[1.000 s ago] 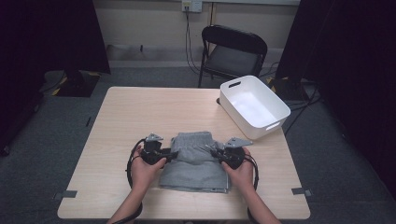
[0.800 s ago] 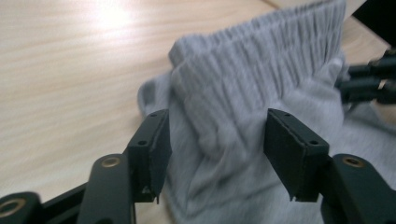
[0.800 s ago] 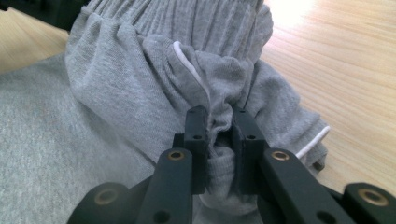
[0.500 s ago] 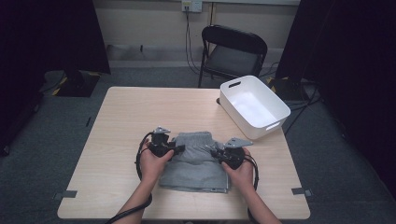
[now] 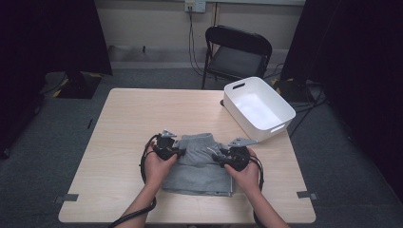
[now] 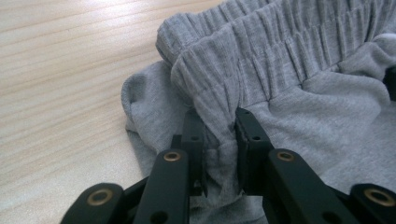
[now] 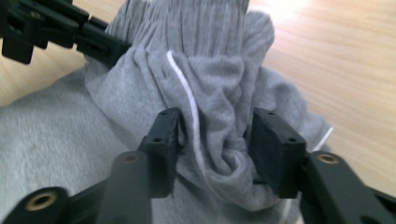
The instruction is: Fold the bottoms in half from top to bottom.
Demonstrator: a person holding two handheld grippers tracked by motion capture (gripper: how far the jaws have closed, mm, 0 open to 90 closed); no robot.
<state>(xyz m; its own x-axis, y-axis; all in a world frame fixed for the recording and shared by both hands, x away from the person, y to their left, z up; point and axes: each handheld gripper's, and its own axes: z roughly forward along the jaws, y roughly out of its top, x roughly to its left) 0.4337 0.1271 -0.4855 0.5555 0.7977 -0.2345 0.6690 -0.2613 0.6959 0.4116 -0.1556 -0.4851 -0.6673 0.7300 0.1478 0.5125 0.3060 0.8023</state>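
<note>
A folded grey garment [image 5: 199,166] with an elastic waistband [image 6: 280,51] and a white drawstring [image 7: 187,88] lies at the front middle of the table [image 5: 119,137]. My left gripper [image 5: 182,153] is at the garment's left end. In the left gripper view the left gripper [image 6: 219,135] has just been closing and now pinches a fold of the waistband. My right gripper [image 5: 218,157] is at the right end. Its jaws have just been opening, and in the right gripper view my right gripper [image 7: 215,140] stands apart around a loose bunch of grey cloth [image 7: 210,56].
A white plastic bin [image 5: 280,127] stands at the table's back right corner. A black folding chair [image 5: 237,52] is behind the table. Bare wood spreads to the left of the garment and behind it. The far gripper [image 7: 60,32] shows in the right gripper view.
My left gripper has moved right onto the garment's left edge and taken a fold of it. The right hand has stayed in place.
</note>
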